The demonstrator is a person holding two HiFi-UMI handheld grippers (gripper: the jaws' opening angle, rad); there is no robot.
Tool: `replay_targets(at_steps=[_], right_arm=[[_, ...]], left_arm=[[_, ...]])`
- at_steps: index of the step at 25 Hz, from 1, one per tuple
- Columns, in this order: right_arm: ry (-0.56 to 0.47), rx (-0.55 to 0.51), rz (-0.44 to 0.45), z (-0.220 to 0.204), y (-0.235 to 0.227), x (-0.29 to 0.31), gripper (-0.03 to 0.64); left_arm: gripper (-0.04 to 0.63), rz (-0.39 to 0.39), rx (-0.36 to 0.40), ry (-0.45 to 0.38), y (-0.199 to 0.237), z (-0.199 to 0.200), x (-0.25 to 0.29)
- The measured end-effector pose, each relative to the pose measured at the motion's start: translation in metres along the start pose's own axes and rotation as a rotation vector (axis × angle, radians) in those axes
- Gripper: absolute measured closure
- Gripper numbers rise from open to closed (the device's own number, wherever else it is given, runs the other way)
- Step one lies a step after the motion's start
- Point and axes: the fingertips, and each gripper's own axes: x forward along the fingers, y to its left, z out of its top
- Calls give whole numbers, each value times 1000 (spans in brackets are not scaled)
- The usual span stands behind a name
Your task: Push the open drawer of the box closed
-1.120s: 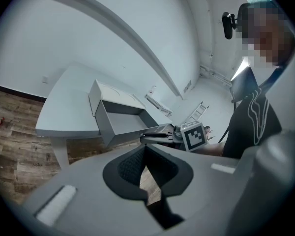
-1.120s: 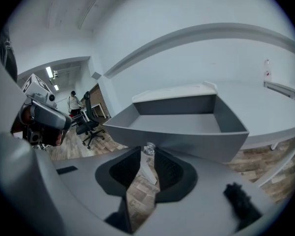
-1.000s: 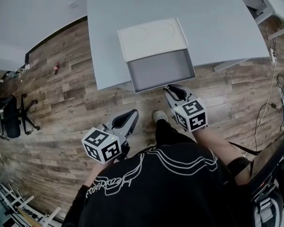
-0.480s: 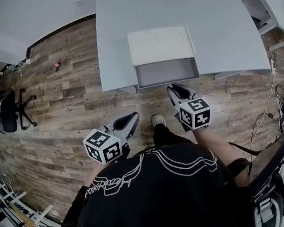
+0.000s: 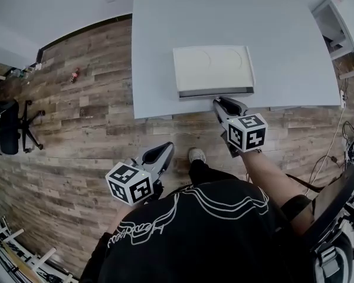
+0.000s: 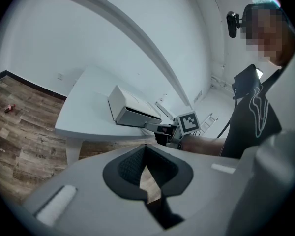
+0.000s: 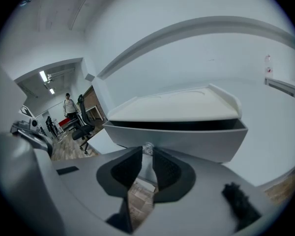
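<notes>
A white box (image 5: 212,68) stands on the grey table (image 5: 159,52) near its front edge. Its grey drawer (image 5: 215,92) is pushed almost fully in, and only a dark slit (image 7: 179,125) shows above the drawer front (image 7: 196,139). My right gripper (image 5: 224,102) is shut, with its tips against the drawer front near the right end. In the right gripper view, the right gripper (image 7: 147,154) points straight at that front. My left gripper (image 5: 163,149) is shut and empty, held low over the wooden floor, well short of the table. In the left gripper view, the left gripper (image 6: 145,152) faces the box (image 6: 130,107) from the side.
A black office chair (image 5: 9,128) stands at the far left, and a small red object (image 5: 75,74) lies on the floor. White furniture (image 5: 336,19) is at the back right and cables (image 5: 351,149) lie at the right. A distant person (image 7: 69,104) stands beyond another chair (image 7: 82,128).
The drawer has slid from wide open to almost shut, with my right gripper moving forward against its front. The left gripper has barely moved.
</notes>
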Motion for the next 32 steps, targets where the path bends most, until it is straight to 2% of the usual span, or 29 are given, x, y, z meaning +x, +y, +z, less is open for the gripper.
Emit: replay_targets(at_steps=[8, 14, 19, 25, 30, 32], right_arm=[[19, -23, -16, 11, -9, 14, 543], [18, -54, -35, 13, -8, 16, 543], [3, -114, -109, 10, -6, 6, 543], [-36, -168, -61, -6, 41, -47, 543], [-208, -216, 21, 10, 109, -123, 546], [-273, -183, 76, 13, 138, -157, 576]], left_arm=[[588, 27, -31, -48, 11, 6, -5], [588, 49, -26, -32, 20, 2, -14], [588, 7, 12, -39, 5, 2, -20], [588, -56, 108, 8, -34, -17, -32], [588, -135, 205, -24, -75, -11, -58], [588, -168, 240, -50, -99, -12, -73]])
